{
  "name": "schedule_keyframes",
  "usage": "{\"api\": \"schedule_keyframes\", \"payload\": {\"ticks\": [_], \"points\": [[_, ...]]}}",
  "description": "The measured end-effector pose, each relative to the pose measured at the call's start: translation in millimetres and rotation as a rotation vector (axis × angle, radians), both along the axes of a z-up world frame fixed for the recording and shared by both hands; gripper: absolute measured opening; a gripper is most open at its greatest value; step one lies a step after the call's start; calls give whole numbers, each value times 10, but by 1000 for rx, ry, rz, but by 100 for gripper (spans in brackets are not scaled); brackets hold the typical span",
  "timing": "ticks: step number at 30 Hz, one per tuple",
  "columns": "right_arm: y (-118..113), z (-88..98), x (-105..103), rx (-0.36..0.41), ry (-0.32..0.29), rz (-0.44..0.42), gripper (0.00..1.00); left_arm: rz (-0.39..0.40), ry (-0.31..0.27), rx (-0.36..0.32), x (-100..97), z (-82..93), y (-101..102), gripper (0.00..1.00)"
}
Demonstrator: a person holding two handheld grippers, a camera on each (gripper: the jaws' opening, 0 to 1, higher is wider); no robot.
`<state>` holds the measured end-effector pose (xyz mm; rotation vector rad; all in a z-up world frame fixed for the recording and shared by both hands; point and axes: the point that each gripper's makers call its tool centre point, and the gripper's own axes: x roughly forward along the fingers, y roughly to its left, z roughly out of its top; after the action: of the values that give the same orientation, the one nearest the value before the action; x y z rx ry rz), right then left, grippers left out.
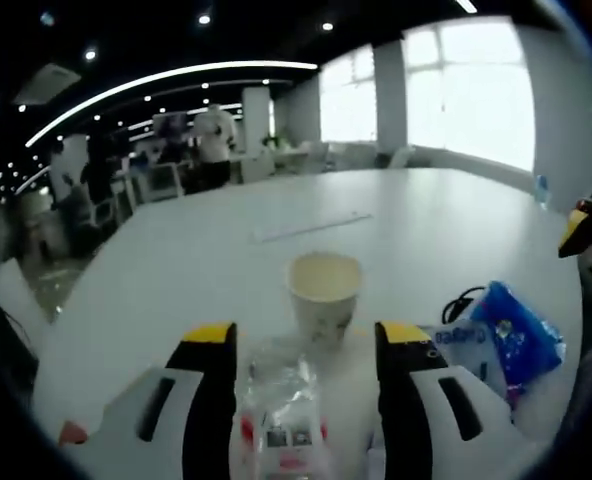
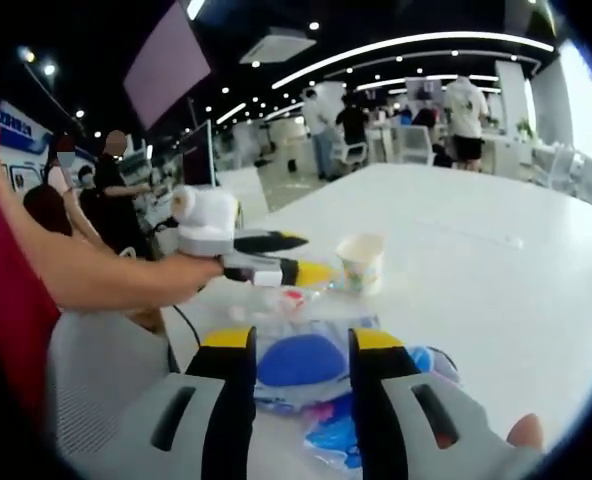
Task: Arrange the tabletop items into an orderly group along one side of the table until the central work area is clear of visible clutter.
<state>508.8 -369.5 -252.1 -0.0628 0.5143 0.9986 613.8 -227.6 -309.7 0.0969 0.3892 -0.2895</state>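
Near the cup (image 1: pixel 324 290), which stands upright on the white table (image 1: pixel 416 230), the loose items lie gathered toward the person's side. In the left gripper view, a clear packet (image 1: pixel 279 415) with red print lies just on the near side of the cup, between the jaws of the left gripper (image 1: pixel 306 345), which stand wide to either side of it; I cannot tell whether they touch it. A blue bag (image 1: pixel 511 335) lies to the right of the cup, with a black cord (image 1: pixel 461 300) beside it. In the right gripper view, the right gripper (image 2: pixel 301 345) has its jaws spread around a clear pouch (image 2: pixel 298 365) with a blue mass inside, nearer than the cup; contact is not plain. The left gripper, held in a hand (image 2: pixel 181 272), also shows there, reaching in just left of the cup. The step in hand looks like gathering: each tool is lined up on a soft packet, with nothing lifted yet. The next move likely calls for closing gently on each thin wrapper, low enough to catch the film, then setting both beside the cup along the table's near edge. Slippery plastic may slide out of a shallow pinch.
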Motion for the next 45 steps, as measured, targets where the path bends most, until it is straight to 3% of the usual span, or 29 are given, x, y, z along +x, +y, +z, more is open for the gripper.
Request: {"api": "schedule_keyframes", "payload": {"ticks": [12, 20, 32, 45], "points": [[-8, 21, -38, -9, -14, 3, 39, -119, -3, -28, -308, 272, -151, 52], [-72, 45, -82, -28, -41, 3, 46, -195, -11, -66, -525, 432, -351, 50], [-220, 43, -186, -58, -64, 15, 68, -259, -9, -91, -747, 530, -539, 50], [-291, 39, -333, -83, -105, 86, 92, -280, -4, -108, -1027, 607, -651, 50]]}}
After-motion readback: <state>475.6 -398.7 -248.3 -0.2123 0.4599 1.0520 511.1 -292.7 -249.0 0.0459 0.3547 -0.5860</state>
